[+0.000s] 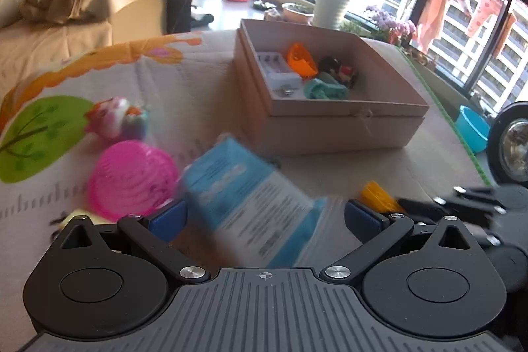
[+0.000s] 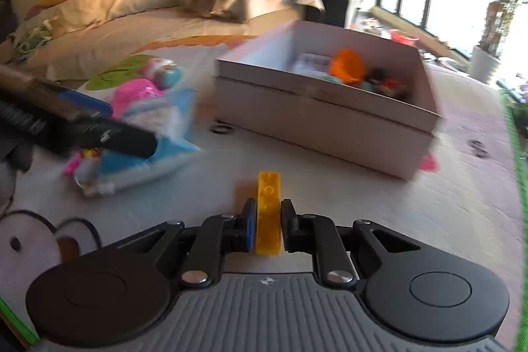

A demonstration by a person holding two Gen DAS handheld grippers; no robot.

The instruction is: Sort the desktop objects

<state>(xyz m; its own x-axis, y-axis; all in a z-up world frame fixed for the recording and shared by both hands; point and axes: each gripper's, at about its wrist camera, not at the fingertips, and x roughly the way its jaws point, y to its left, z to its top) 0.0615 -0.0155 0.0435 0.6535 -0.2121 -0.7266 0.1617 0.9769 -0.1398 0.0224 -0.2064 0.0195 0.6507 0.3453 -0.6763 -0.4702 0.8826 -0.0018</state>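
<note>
Nearest the camera, the right gripper (image 2: 268, 221) has its fingers clamped on a yellow plastic building brick (image 2: 269, 213), held short of the open pale cardboard box (image 2: 325, 117). The left gripper (image 1: 264, 216) has its fingers spread wide around a blurred blue-and-white printed packet (image 1: 254, 200), which lies on the bench in front of the box, not yet pinched. Left of the packet sits a pink ribbed plastic spring toy (image 1: 132, 183). The packet looks thin and slippery, so the fingers closing on it could push it aside or nudge the spring toy. Farther off, the box already holds an orange plastic scoop (image 1: 300, 58) and other small toys.
</note>
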